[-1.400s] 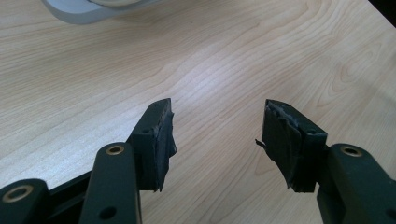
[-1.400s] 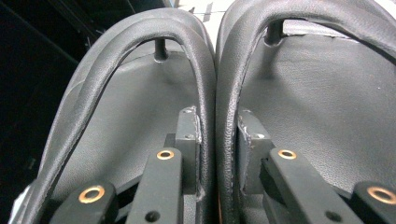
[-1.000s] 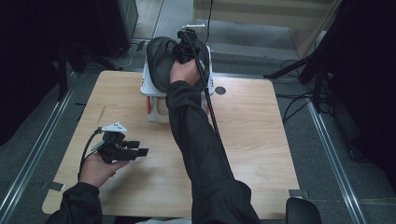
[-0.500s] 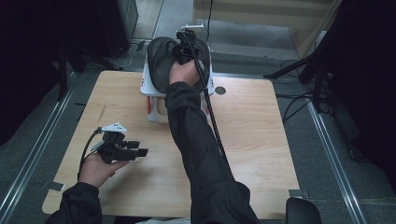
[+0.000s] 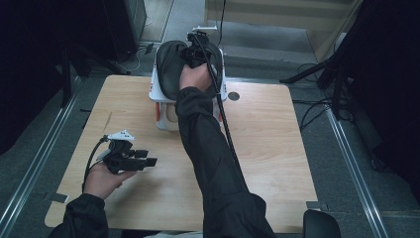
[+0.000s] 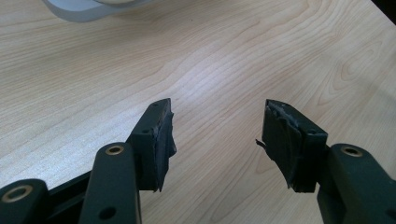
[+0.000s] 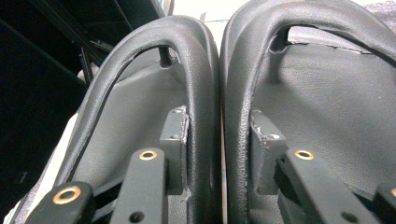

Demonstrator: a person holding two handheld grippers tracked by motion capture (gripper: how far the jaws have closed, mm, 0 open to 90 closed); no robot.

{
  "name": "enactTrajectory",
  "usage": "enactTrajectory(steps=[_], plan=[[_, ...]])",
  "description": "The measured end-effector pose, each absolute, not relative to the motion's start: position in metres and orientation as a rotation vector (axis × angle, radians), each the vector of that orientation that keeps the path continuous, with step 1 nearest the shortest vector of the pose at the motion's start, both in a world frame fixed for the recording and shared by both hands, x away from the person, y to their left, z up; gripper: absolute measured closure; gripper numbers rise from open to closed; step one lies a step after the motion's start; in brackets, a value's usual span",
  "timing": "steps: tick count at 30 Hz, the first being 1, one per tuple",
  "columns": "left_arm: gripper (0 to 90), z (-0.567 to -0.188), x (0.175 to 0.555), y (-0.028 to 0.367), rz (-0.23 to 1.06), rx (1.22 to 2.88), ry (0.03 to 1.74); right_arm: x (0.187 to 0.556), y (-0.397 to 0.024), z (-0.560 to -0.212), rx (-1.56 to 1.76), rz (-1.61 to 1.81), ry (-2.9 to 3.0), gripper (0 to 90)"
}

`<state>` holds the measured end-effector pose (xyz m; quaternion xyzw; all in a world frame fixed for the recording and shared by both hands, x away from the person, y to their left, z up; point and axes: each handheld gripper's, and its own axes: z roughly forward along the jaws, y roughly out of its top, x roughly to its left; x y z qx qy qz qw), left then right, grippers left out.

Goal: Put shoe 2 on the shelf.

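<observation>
A pair of black sandals [image 5: 171, 69] hangs over a white box [image 5: 166, 119] at the far edge of the wooden table [image 5: 277, 144]. My right gripper [image 5: 198, 49] reaches into them from above. In the right gripper view, its jaws are pressed on the inner straps [image 7: 205, 84] of both sandals, pinching them together at my right gripper [image 7: 219, 126]. The left sandal's footbed [image 7: 126, 121] and the right one's [image 7: 327, 93] spread to either side. My left gripper [image 5: 151, 158] rests low over the table's front left, open, with bare wood between the pads at my left gripper [image 6: 217, 126].
The white box has orange marks on its side, and its pale rim [image 6: 88, 9] edges into the left gripper view. A round cable hole [image 5: 234, 95] sits right of the box. Metal floor rails [image 5: 346, 148] run along both table sides. Dark stands [image 5: 341, 69] are at the right.
</observation>
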<state>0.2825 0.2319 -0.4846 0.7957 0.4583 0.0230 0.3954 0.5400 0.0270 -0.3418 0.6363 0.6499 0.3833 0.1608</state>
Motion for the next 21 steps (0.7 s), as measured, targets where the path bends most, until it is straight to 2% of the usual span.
enactTrajectory(steps=[15, 21], plan=[[43.4, -0.484, 0.283, 0.233, 0.064, 2.009, 1.164, 0.536, 0.018, -0.334, 1.786, 1.130, 1.942, 58.5], [43.3, -0.483, 0.284, 0.233, 0.061, 2.005, 1.167, 0.531, 0.011, -0.327, 1.720, 1.127, 2.000, 58.8]])
